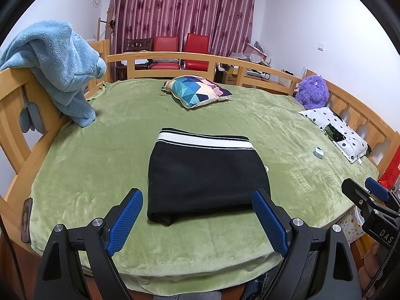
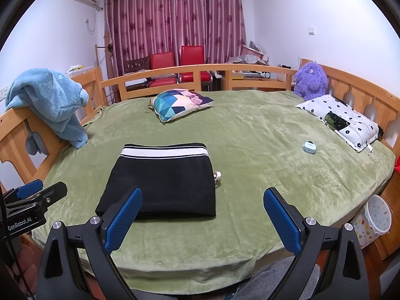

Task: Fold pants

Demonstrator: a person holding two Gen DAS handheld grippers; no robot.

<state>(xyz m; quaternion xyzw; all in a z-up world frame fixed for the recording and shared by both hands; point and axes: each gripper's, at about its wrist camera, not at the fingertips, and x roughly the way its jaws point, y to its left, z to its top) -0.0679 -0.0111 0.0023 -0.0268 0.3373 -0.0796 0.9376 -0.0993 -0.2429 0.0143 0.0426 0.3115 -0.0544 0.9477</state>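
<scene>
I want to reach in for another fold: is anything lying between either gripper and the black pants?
Nothing visible is. The left gripper and right gripper both hover open over bare green blanket in front of the folded pants. A small white object lies beside the pants' far right edge, off the approach.

A small white thing (image 2: 217, 175) peeks from under the folded pants (image 2: 162, 180) at three o'clock, too hidden to identify. The pale blue gadget (image 2: 309, 147) is too small to tell.
</scene>
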